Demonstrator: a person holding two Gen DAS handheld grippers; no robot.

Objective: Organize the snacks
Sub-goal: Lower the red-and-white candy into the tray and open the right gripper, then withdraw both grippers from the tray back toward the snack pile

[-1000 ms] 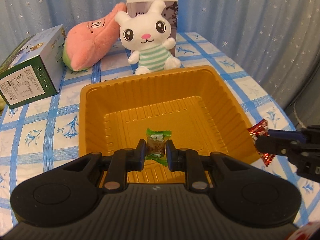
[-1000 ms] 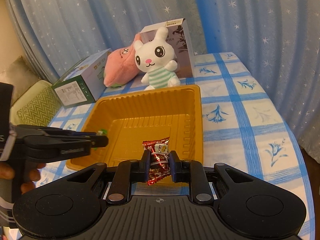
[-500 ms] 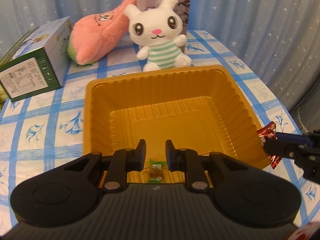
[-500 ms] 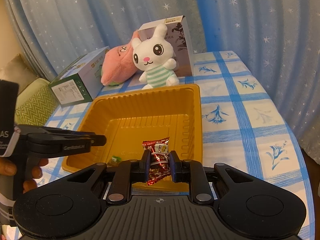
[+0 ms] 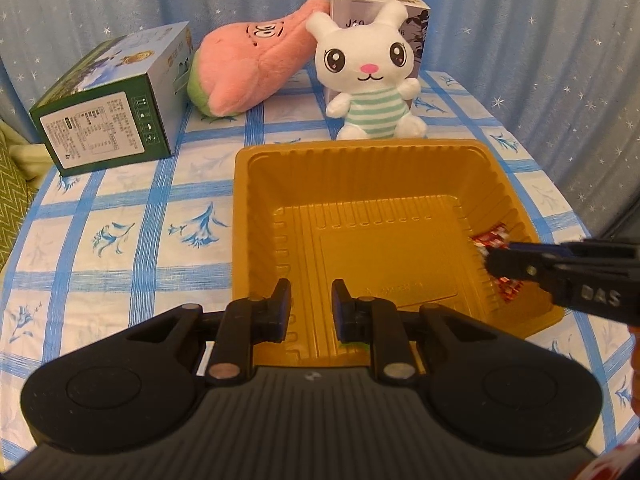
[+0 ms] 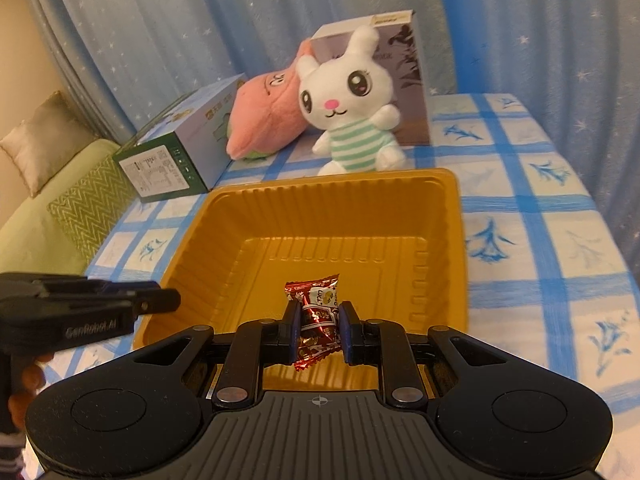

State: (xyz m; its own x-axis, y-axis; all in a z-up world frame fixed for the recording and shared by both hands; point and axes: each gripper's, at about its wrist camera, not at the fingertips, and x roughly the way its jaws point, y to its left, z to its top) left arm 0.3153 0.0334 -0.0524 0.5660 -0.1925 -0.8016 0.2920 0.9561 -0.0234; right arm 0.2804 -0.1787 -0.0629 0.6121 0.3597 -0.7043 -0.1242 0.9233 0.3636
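From the left wrist view, the left gripper [image 5: 308, 304] is hanging over the near wall of the yellow tray [image 5: 256, 216], its jaws drawn close together with nothing between them. A sliver of green wrapper [image 5: 354, 345] is peeking out at the tray's near edge, mostly hidden behind the gripper body, so I cannot tell exactly how that candy is lying. The right gripper [image 5: 494, 258] is reaching in over the tray's right wall, carrying the red candy [image 5: 490, 238]. The risk here is that the two grippers are crowding the same tray; a careless swing of either could be knocking the light tray sideways toward the white rabbit [image 5: 370, 72].

From the right wrist view, the right gripper [image 6: 319, 330] is pinching the red candy [image 6: 316, 312] by its lower half, above the near part of the yellow tray [image 6: 454, 216]. The wrapper is sitting low over the near wall, so releasing too soon may be dropping it onto the rim or out onto the desk [image 6: 532, 216] beside the tray. The crinkly foil could also be clinging to a pad on release. The left gripper [image 6: 170, 302] is sitting just outside the tray's left wall.
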